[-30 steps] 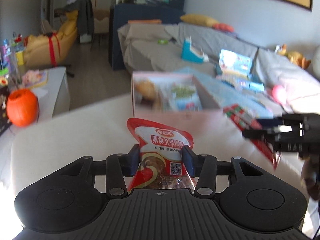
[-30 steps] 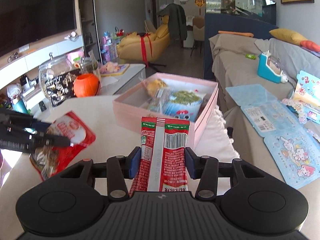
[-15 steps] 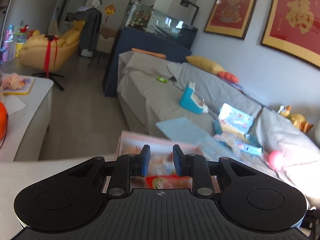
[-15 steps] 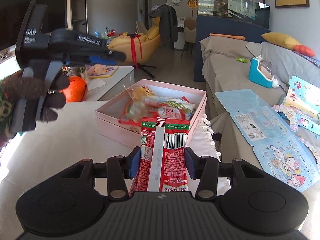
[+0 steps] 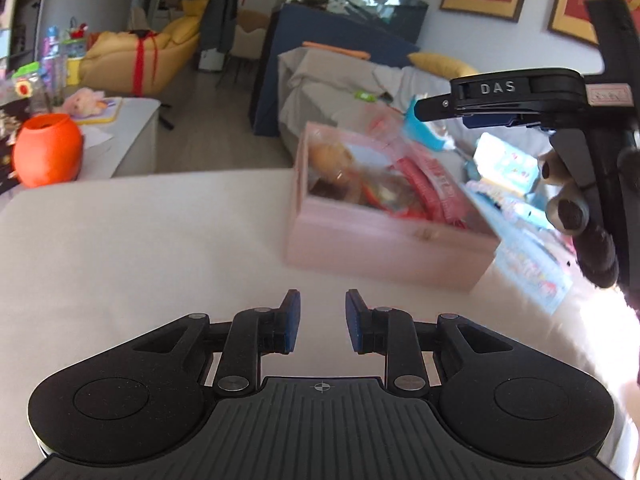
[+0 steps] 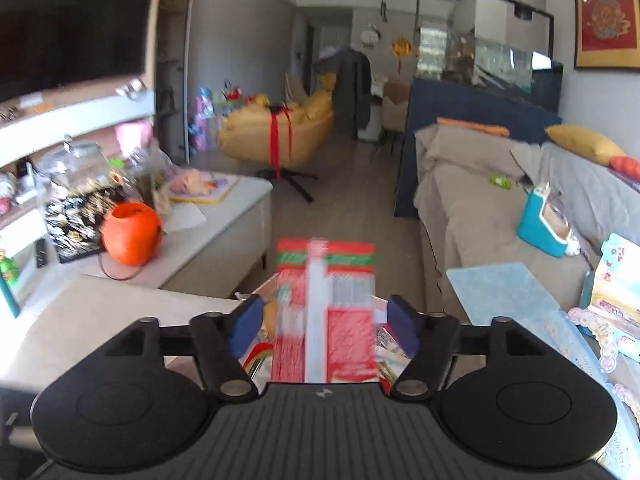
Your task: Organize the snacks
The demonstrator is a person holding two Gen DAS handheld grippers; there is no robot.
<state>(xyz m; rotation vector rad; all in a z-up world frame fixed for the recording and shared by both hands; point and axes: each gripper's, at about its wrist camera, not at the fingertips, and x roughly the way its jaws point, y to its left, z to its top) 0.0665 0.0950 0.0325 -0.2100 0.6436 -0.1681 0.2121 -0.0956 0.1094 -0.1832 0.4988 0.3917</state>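
The pink box [image 5: 384,240] sits on the white table [image 5: 140,248] and holds several snack packets. My left gripper [image 5: 322,320] is open and empty, low over the table in front of the box. My right gripper [image 6: 324,320] is open above the box. A red and green snack packet [image 6: 326,312], blurred, sits between its spread fingers without touching them. In the left wrist view the right gripper [image 5: 424,110] hangs above the box's right end, and the same packet [image 5: 436,184] is blurred over the box.
An orange pumpkin bucket [image 5: 46,150] stands on a low cabinet at left, also in the right wrist view [image 6: 130,232]. A grey sofa [image 6: 480,200] with a teal toy [image 6: 544,220] and blue play sheets [image 6: 504,292] lies right of the table.
My left gripper let its red packet go into the box and pulled back, open. My right gripper moved over the box and opened; its packet is loose between the fingers.
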